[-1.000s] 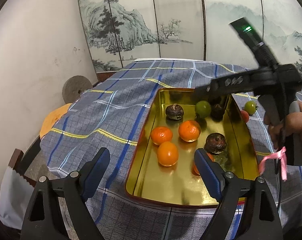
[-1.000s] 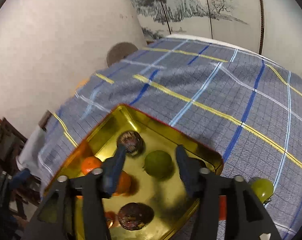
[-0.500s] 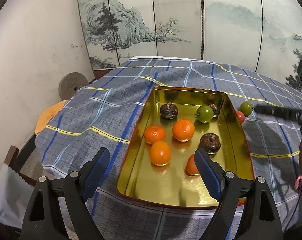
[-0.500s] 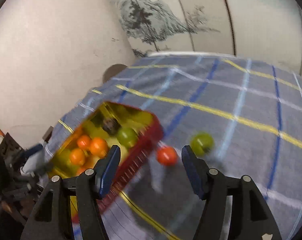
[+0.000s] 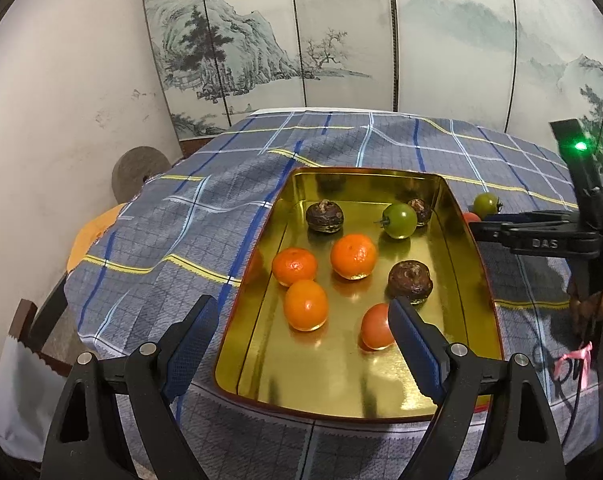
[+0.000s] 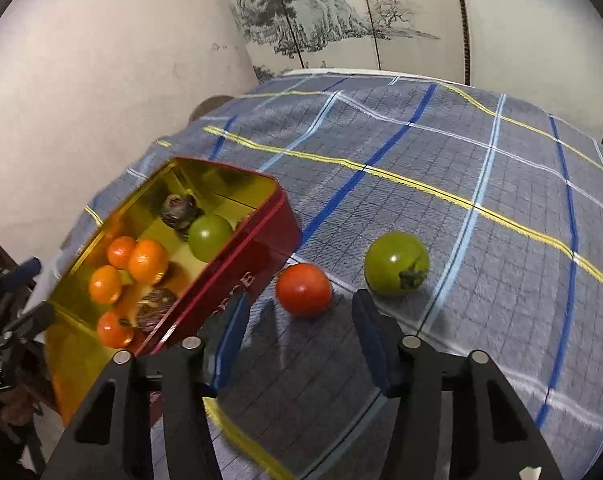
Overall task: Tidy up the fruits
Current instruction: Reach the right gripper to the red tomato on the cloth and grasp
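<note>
Left gripper [image 5: 299,332] hangs over the near end of the gold tray [image 5: 467,264] with its jaws spread wide and nothing in them. From the left wrist view, the tray lies on the checked cloth [image 5: 189,216] with its long side running away from the camera, and it already has three oranges [image 5: 353,256], one green tomato [image 5: 399,221], one red tomato [image 5: 375,327] and three dark brown fruits [image 5: 410,288] inside. So most of the fruit looks put away. From the right wrist view, the right gripper [image 6: 299,320] is closing its jaws, but nothing sits between them yet; they hold nothing. Two fruits are left outside on the cloth: a small red tomato [image 6: 304,289] just ahead of the fingertips and close to the tray's red wall, and another green tomato [image 6: 396,262] beside it, lying with its stem pointing sideways toward the lower right. I think the red one is next.
</note>
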`<action>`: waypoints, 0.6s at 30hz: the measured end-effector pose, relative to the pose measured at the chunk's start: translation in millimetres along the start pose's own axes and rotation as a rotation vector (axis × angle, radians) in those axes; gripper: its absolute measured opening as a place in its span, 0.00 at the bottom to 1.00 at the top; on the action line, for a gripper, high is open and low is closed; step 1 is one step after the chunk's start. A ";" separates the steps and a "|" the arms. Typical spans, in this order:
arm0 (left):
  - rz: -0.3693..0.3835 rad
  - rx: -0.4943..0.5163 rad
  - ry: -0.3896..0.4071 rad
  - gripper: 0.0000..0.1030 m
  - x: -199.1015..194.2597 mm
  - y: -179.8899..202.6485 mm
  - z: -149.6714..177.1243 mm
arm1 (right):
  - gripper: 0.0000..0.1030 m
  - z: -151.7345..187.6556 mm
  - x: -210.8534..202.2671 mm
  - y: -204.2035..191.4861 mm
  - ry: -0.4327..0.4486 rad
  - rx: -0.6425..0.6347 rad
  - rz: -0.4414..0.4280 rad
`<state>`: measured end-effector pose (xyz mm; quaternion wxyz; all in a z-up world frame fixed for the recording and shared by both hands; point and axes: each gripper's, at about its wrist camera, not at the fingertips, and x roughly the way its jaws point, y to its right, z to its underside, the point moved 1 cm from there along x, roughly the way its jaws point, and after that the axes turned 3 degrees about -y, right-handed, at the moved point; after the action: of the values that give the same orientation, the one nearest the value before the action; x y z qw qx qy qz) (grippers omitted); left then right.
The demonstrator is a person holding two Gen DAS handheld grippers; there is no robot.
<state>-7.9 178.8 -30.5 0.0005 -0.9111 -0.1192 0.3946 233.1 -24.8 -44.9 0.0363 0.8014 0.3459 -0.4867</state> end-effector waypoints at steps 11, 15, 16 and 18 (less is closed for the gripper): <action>0.005 0.011 -0.009 0.84 1.3 3.7 -1.0 | 0.27 -9.5 18.9 -3.3 -0.032 -0.079 0.055; 0.027 0.031 0.017 0.84 -9.5 8.3 -3.6 | 0.27 5.8 -13.8 2.3 0.022 -0.045 0.052; 0.035 0.048 0.030 0.84 -13.8 11.9 -5.1 | 0.27 12.7 -26.8 7.2 0.040 -0.032 0.061; 0.073 0.085 0.050 0.84 -20.8 20.5 -8.6 | 0.27 28.6 -52.9 23.2 0.067 0.001 0.106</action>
<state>-11.0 155.2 -11.5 0.0277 -0.9235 -0.0692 0.3763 210.0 -81.2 -23.8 0.0500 0.8345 0.3038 -0.4570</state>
